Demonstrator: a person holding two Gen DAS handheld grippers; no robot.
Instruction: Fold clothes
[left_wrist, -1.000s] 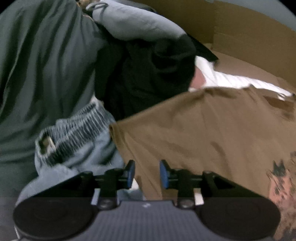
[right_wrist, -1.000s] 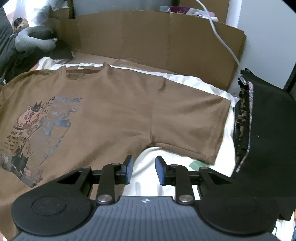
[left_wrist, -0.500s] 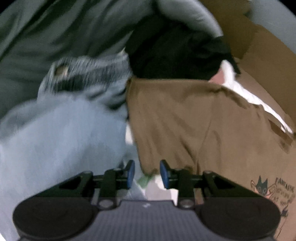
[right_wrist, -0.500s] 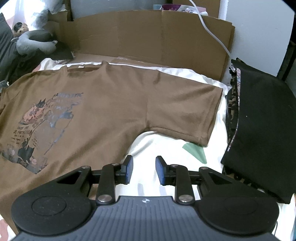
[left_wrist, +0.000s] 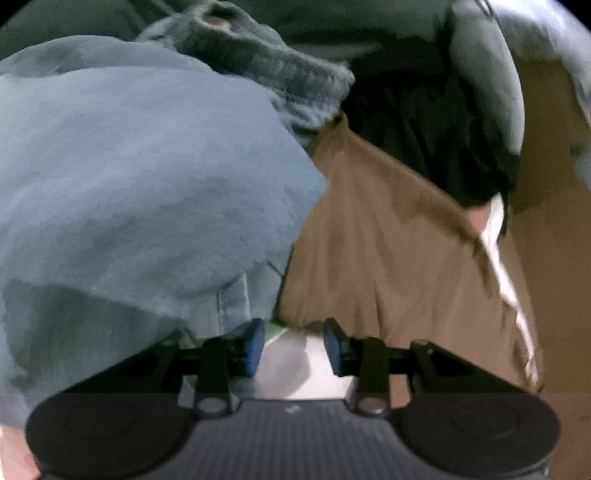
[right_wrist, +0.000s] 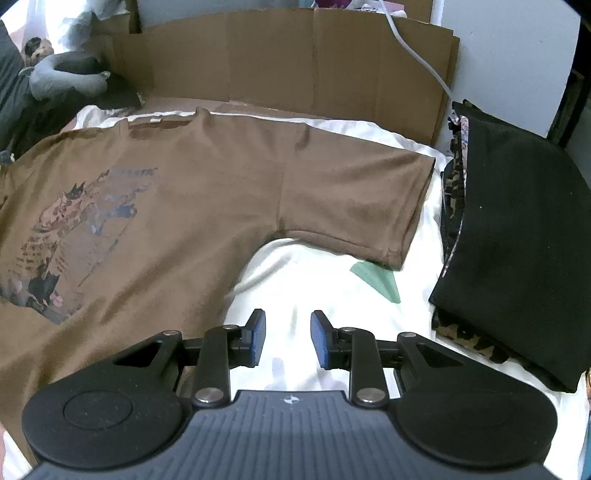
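Spreading flat on the white sheet, the brown T-shirt lies printed side up. My left gripper is opening near its sleeve hem, nothing between the pads; my right gripper hangs parted, empty, beside a black folded stack.

Behind the bed you see a wall of brown cardboard, and a white cable hangs across its right part. At the far left a grey neck pillow lies in the corner. A green paper scrap rests on the white sheet.
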